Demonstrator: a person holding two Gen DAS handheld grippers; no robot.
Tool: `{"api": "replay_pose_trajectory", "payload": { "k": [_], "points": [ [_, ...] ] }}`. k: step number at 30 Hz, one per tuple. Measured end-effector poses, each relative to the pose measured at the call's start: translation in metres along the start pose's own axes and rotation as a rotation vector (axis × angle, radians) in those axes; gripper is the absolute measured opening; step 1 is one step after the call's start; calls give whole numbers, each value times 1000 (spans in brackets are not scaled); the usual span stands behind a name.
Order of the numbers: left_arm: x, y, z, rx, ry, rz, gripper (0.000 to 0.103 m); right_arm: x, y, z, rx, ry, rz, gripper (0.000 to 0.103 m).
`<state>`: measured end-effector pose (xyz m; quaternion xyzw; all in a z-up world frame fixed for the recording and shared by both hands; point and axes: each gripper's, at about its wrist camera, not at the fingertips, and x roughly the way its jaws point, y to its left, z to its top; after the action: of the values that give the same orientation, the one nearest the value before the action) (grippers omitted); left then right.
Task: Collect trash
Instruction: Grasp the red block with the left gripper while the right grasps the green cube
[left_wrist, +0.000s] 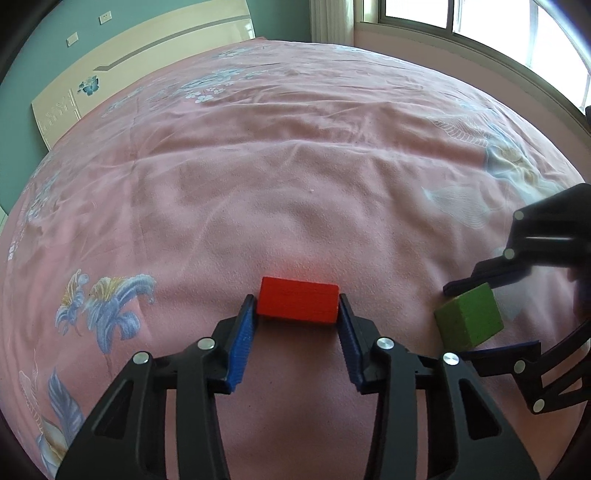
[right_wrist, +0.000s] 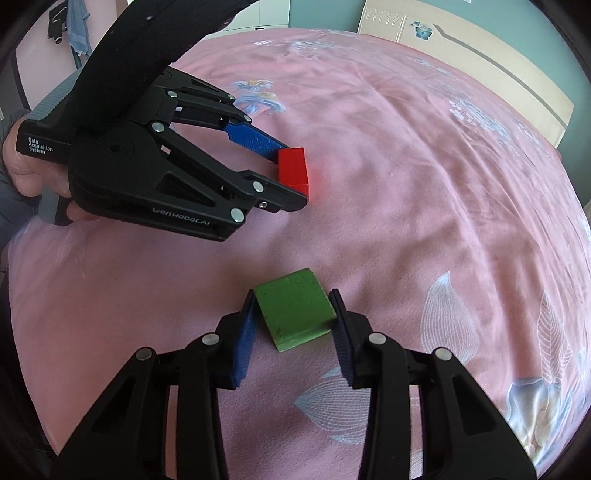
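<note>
A red block (left_wrist: 297, 305) lies on the pink bedspread (left_wrist: 295, 184), and my left gripper (left_wrist: 297, 308) is shut on it, one blue pad against each end. To its right a green block (left_wrist: 468, 320) sits between the fingers of my right gripper (left_wrist: 480, 317). In the right wrist view the green block (right_wrist: 295, 308) is pinched between the two pads of the right gripper (right_wrist: 294, 312), tilted a little. The left gripper (right_wrist: 291, 177) shows at upper left there, clamped on the red block (right_wrist: 293, 170), with a person's hand (right_wrist: 22, 166) on its grip.
The bedspread (right_wrist: 406, 184) has blue flower prints (left_wrist: 103, 302) and white leaf prints (right_wrist: 447, 314). A cream headboard (left_wrist: 147, 55) stands at the far end against a teal wall. A window (left_wrist: 480, 22) is at the upper right. Clothing hangs at the far left (right_wrist: 77, 29).
</note>
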<state>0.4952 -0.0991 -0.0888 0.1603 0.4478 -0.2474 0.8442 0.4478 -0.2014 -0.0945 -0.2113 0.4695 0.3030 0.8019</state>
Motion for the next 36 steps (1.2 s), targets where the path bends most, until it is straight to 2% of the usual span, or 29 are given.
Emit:
{"api": "replay_pose_trajectory", "payload": {
  "k": [13,24,36],
  "points": [
    [-23,-12,-23,1,4,24,43,-8,3,-7,35,-8,-11,39],
    [-63,-27,-72,-7,12,53,43,-38,26,-41,58,-19,-33,39],
    [-127,-43,-138,-31,12,96,43,-102,77,-78,63,-68,-61,39]
  ]
}}
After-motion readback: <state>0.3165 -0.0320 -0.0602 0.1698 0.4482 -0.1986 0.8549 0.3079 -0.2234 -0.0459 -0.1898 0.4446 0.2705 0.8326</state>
